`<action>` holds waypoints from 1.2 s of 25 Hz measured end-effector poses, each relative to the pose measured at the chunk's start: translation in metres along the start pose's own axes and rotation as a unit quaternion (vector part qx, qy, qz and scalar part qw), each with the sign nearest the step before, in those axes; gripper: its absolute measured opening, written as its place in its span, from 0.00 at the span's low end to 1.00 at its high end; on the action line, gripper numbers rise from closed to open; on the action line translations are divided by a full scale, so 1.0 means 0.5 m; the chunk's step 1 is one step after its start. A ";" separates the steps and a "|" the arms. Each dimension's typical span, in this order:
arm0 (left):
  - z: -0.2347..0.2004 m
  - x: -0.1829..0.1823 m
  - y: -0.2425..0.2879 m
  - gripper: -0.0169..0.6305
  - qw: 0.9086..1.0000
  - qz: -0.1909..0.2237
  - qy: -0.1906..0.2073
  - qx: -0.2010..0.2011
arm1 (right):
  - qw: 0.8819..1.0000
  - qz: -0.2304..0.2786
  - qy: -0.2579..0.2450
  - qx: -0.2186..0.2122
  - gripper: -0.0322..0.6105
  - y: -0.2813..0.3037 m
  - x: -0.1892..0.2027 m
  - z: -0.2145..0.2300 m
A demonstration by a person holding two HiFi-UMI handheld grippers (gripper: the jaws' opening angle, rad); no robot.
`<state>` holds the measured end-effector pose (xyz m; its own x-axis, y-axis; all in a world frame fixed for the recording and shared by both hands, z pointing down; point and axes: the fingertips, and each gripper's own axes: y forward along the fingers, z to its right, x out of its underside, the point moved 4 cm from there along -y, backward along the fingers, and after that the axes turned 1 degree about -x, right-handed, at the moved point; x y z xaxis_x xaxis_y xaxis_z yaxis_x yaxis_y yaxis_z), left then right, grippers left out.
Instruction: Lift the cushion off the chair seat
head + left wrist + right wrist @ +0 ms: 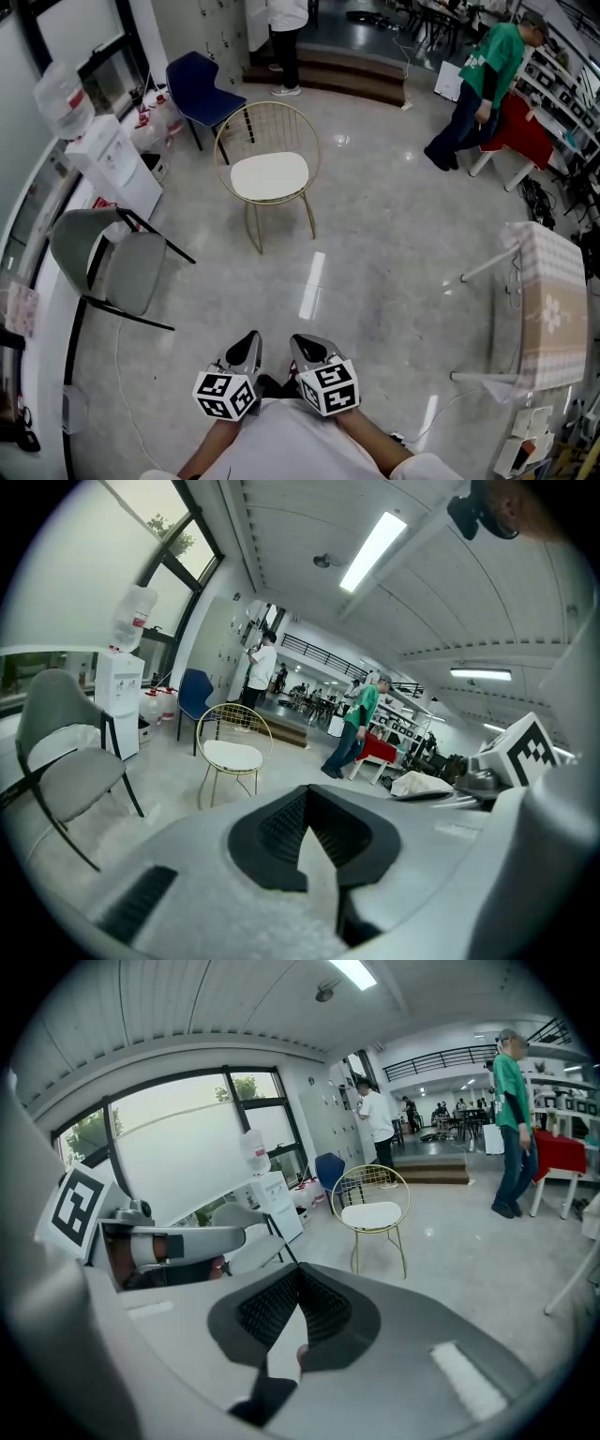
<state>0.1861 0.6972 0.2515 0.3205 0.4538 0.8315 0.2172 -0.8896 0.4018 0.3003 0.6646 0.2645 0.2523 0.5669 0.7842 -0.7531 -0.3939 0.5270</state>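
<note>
Nothing is lifted yet: the cushion [269, 175] is seen lying on the chair [246, 123], well apart from the left tool [246, 352] and right tool [309, 352], both closed and empty.

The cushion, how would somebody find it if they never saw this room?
Start at the white water dispenser by the left wall, then look right past the blue chair to the gold wire chair standing alone on the shiny floor. The cushion is the cream rounded pad on its seat; the other seats nearby are blue or, on the grey chair, grey.
</note>
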 end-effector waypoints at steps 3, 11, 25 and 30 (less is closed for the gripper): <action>0.015 0.008 0.009 0.03 1.000 -0.005 0.003 0.005 | 1.000 -0.005 -0.001 -0.018 0.06 -0.001 0.007 0.001; 0.028 0.039 0.017 0.03 0.999 -0.038 0.004 0.004 | 1.000 -0.014 0.009 -0.002 0.06 -0.010 0.024 0.012; -0.023 0.010 0.074 0.03 0.999 -0.051 -0.001 -0.001 | 0.999 -0.048 0.017 -0.002 0.06 0.058 0.010 0.036; -0.066 -0.006 0.122 0.03 0.998 -0.067 -0.013 0.017 | 0.998 -0.060 0.017 0.012 0.06 0.111 -0.019 0.057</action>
<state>0.1681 0.6401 0.2863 0.3108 0.5695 0.7609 0.2907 -0.8192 0.4944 0.2734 0.6169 0.2956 0.3190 0.6346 0.7039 -0.7044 -0.3382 0.6240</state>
